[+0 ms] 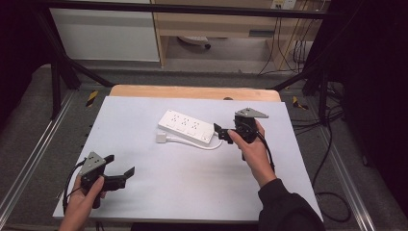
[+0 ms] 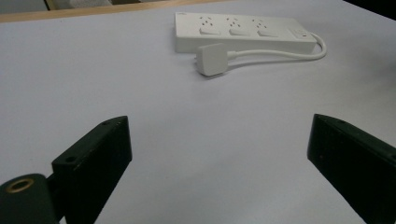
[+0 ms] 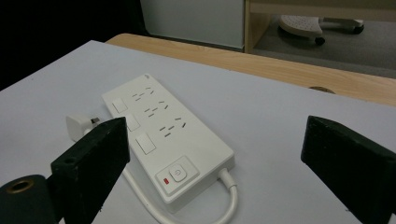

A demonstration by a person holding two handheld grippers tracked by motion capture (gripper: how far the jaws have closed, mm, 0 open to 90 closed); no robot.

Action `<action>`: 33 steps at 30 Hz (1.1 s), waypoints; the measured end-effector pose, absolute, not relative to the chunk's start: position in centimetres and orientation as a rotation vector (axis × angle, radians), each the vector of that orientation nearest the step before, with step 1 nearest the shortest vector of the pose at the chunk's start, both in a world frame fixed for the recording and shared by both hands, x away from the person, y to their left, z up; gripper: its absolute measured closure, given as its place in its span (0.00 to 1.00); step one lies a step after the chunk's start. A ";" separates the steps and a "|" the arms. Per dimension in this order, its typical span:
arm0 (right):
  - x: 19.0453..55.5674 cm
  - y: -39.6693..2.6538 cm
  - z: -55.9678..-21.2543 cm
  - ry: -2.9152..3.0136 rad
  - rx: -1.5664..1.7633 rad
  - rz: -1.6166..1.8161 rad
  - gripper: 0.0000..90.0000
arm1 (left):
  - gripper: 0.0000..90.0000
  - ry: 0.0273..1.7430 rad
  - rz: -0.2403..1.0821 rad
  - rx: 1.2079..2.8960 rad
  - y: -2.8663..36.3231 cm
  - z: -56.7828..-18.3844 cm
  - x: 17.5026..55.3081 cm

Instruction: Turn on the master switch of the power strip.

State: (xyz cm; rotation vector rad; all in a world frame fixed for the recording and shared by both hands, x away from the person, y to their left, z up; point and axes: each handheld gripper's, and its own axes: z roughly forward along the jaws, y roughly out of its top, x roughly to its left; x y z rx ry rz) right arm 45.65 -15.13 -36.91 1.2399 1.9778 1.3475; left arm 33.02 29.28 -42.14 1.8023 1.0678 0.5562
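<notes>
Power strip [image 1: 186, 127]: long axis slanting toward surface's far-left corner; switch end just beside right tool [image 1: 222, 133], released, probably above it. Left tool [image 1: 121, 174], released, well apart.

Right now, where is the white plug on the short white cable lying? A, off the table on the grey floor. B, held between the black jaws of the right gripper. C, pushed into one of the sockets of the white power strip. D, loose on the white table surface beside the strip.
D: the white plug lies flat on the white table surface beside the white power strip, its cable looping back to the strip's end.
</notes>
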 end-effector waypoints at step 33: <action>40.4 -26.5 -33.4 1.776 1.242 1.420 0.06 | 0.07 1.083 0.555 1.788 29.5 -42.1 32.9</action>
